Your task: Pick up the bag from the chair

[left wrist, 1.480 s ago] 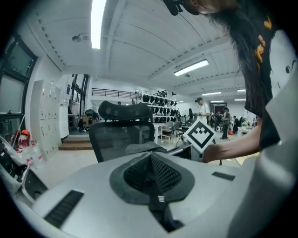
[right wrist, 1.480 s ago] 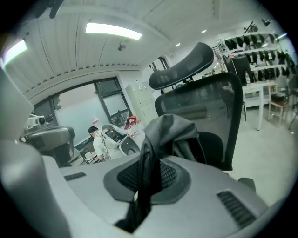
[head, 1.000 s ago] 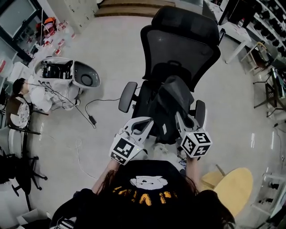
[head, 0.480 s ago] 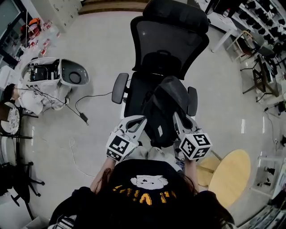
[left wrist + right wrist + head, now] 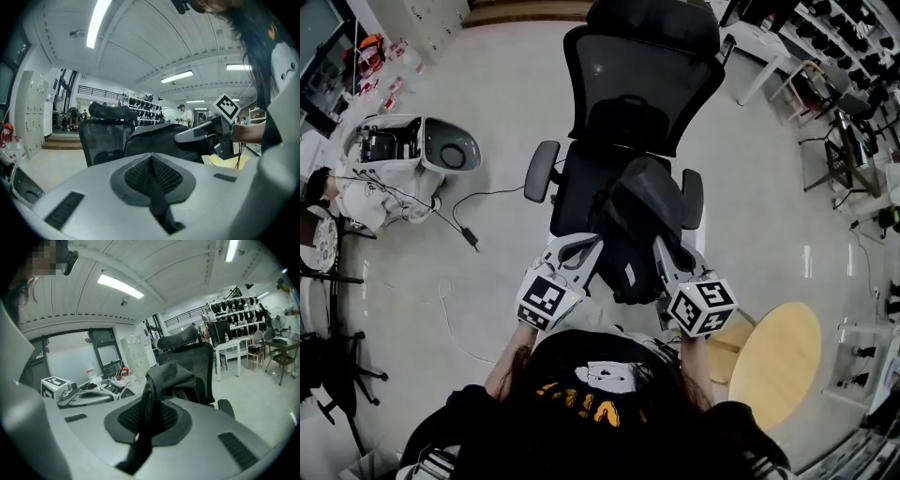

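Note:
A black bag [image 5: 637, 211] hangs over the front of the black office chair [image 5: 628, 84], held up between my two grippers. The left gripper [image 5: 584, 248] is at the bag's left side, shut on a black strap [image 5: 157, 199] that runs through its jaws. At the bag's right side the right gripper [image 5: 662, 251] is shut on another black strap [image 5: 144, 427]. The left gripper view shows the bag [image 5: 154, 138] beside the chair back [image 5: 101, 136]. In the right gripper view the bag [image 5: 166, 373] rises in front of the chair [image 5: 197, 362].
A white open shell-like machine [image 5: 422, 145] with cables [image 5: 469, 234] lies on the floor at the left. A round wooden stool top [image 5: 773, 361] is close at my right. A white table [image 5: 755, 56] and dark chairs [image 5: 834, 159] stand at the far right.
Both grippers have stayed shut on the bag's straps and drawn it slightly back toward the person. The chair has slid up and left in the head view.

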{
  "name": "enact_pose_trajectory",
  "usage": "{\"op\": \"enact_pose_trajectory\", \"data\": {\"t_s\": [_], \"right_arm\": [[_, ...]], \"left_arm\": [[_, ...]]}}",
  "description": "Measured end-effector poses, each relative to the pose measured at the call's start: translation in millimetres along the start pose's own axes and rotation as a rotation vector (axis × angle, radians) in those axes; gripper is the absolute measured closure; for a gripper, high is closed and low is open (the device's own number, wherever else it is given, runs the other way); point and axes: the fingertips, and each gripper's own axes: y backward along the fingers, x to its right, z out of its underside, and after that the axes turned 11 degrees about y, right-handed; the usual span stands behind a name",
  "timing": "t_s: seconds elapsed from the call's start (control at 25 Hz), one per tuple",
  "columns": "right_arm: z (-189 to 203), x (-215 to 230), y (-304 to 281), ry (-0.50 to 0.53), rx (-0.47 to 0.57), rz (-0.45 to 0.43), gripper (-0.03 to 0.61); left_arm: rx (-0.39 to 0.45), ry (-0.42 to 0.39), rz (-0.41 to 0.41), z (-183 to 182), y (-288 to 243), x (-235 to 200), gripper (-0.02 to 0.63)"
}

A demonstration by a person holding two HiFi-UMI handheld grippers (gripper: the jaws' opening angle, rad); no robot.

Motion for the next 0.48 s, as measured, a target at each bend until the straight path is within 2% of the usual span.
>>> {"op": "enact_pose_trajectory", "data": {"t_s": [0.28, 0.48], "right_arm": [[9, -6, 50, 0.020, 0.020, -0.040, 0.566], [33, -12, 85, 0.036, 0.022, -0.061, 0.566]], "left_arm": [[0.022, -0.006, -0.084, -1, 17, 37, 0.614], [0.029, -0.015, -0.130, 15, 35, 69, 0.614]]}}
